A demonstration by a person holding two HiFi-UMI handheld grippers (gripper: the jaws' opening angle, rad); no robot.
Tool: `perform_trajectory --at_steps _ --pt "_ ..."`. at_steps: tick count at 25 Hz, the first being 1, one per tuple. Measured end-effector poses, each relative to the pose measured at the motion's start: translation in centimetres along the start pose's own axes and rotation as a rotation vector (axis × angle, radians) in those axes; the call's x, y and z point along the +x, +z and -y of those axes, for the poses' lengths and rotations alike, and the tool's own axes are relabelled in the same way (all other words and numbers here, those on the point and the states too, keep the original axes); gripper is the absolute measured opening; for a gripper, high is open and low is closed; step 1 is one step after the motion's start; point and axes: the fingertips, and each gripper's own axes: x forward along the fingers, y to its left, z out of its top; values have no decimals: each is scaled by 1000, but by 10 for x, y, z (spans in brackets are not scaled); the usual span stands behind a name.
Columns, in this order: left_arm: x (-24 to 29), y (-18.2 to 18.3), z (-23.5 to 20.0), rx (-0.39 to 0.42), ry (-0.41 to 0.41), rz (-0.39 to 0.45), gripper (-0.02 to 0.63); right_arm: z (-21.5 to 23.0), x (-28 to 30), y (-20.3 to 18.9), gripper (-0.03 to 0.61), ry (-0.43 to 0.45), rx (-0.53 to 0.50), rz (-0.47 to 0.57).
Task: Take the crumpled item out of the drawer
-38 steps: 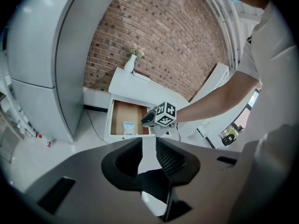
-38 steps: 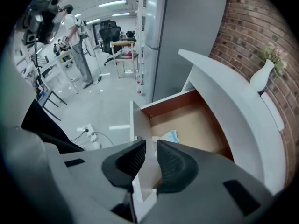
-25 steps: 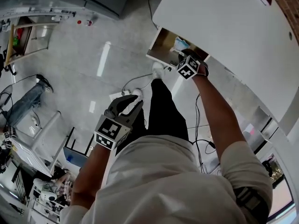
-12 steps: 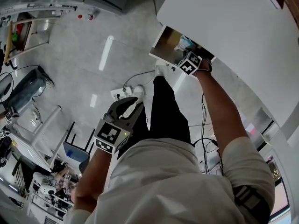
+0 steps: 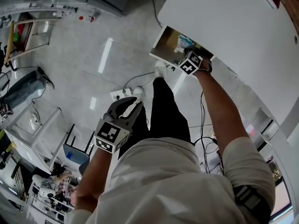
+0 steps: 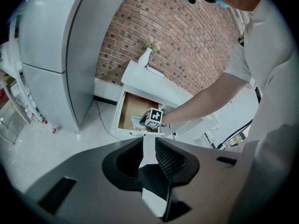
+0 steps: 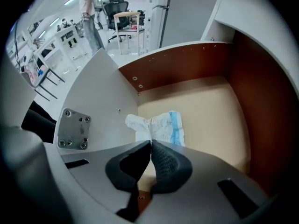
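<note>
Right gripper [image 7: 150,143] jaws pressed together, empty, at drawer [image 7: 210,101] front edge. Crumpled white-blue wrapper [image 7: 161,127] lies against drawer's white side wall. Open the jaws first, straddle the wrapper, then pinch. Left gripper [image 6: 148,146] slightly parted, idle.

Left claw [image 6: 148,142] parted, right claw [image 7: 150,143] closed

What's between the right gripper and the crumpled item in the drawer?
Nothing. In the right gripper view, the right gripper's fingers are together and appear closed on the near edge of the crumpled wrapper, which lies on the drawer floor.
</note>
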Motion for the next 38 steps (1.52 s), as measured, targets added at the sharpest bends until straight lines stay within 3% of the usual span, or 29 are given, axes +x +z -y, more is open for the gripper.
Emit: perform_trajectory --at_steps 6,15,27,38 --pt "-17 5 12 40 -14 27 92 3 -33 6 31 -35 13 22" --pt "-75 -11 35 119 -36 71 84 -27 -110 17 31 -82 68 53" --pt "-157 -43 65 158 -49 132 35 -101 -230 25 31 -115 160 141" --pt "-213 -69 91 251 -87 157 26 -179 -344 32 31 -135 219 223"
